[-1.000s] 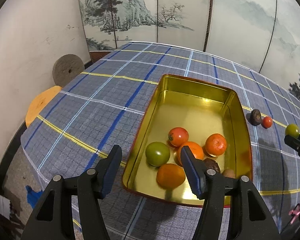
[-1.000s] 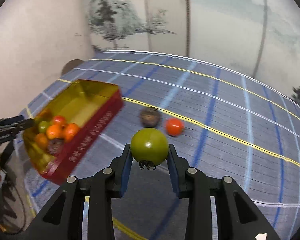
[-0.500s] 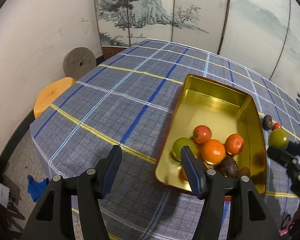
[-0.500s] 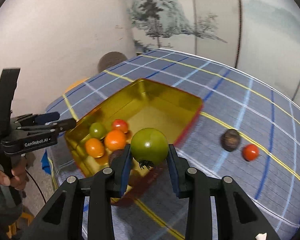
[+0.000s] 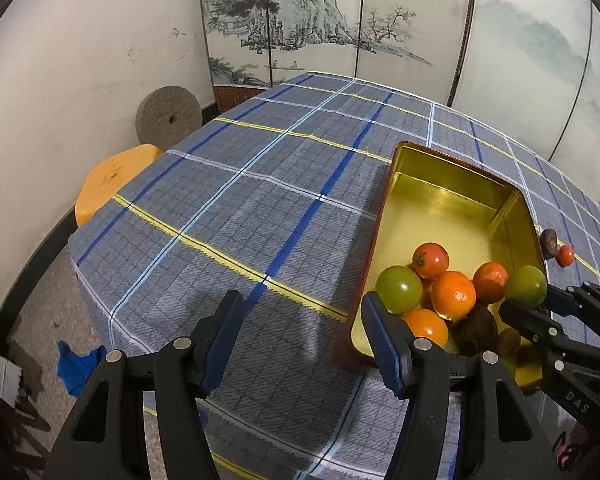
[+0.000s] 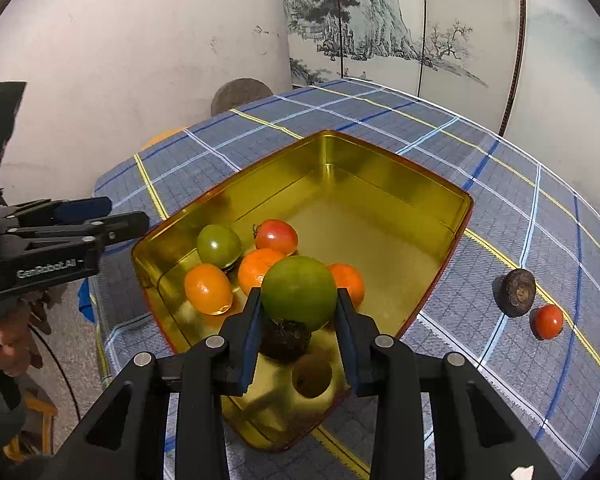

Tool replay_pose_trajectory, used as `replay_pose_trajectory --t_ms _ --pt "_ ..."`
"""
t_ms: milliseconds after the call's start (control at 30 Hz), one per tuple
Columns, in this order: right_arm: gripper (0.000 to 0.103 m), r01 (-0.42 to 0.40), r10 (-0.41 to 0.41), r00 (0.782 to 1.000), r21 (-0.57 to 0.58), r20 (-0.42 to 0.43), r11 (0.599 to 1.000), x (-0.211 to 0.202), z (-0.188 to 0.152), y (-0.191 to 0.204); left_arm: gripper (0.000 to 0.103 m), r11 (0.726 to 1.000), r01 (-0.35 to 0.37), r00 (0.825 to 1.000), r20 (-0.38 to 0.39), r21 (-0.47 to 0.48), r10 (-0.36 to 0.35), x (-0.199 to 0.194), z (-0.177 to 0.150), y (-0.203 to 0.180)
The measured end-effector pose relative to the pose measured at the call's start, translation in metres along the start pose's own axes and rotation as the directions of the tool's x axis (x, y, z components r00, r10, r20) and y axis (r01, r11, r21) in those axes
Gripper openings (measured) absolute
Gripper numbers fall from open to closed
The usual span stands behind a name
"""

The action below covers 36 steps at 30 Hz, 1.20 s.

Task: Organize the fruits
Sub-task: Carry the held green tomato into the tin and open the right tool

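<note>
A gold tin [image 6: 384, 168] [image 5: 452, 168] sits on the plaid tablecloth and holds several fruits: a green tomato [image 6: 219, 245], a red tomato [image 6: 276, 236], oranges [image 6: 208, 289] and a dark brown fruit [image 6: 285, 340]. My right gripper [image 6: 298, 310] is shut on a green tomato [image 6: 299, 292] and holds it over the tin's near end; it also shows in the left wrist view [image 5: 526, 286]. My left gripper [image 5: 300, 332] is open and empty, at the tin's left side near the table edge.
A dark brown fruit [image 6: 516, 292] and a small red tomato [image 6: 548, 321] lie on the cloth right of the tin. An orange stool [image 5: 114, 178] and a grey stone wheel [image 5: 169, 115] stand beside the table. A painted folding screen stands behind the table.
My right gripper has carried the green tomato left, from beside the tin to over its near end. My left gripper has drawn back to the left, away from the tin.
</note>
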State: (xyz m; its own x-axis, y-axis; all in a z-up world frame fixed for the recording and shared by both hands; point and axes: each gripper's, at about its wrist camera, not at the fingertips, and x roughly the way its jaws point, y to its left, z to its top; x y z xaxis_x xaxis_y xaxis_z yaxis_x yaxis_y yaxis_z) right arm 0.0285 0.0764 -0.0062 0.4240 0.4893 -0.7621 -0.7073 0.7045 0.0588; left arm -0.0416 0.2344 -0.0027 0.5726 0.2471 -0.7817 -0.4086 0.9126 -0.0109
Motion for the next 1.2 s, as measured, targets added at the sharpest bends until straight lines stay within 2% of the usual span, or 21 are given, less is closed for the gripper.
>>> replay_pose_trajectory --t_ms 500,1200 --pt "0.032 -0.002 0.003 1.000 0.032 -0.027 0.999 0.018 0.001 -0.005 0.062 1.000 -0.001 1.000 -0.005 0.004 0.001 0.003 -0.003 0.004" --pt "0.036 -0.002 0.003 1.000 0.033 -0.017 0.999 0.009 -0.005 -0.004 0.062 0.999 0.017 1.000 -0.001 0.033 -0.016 -0.005 -0.009 -0.003"
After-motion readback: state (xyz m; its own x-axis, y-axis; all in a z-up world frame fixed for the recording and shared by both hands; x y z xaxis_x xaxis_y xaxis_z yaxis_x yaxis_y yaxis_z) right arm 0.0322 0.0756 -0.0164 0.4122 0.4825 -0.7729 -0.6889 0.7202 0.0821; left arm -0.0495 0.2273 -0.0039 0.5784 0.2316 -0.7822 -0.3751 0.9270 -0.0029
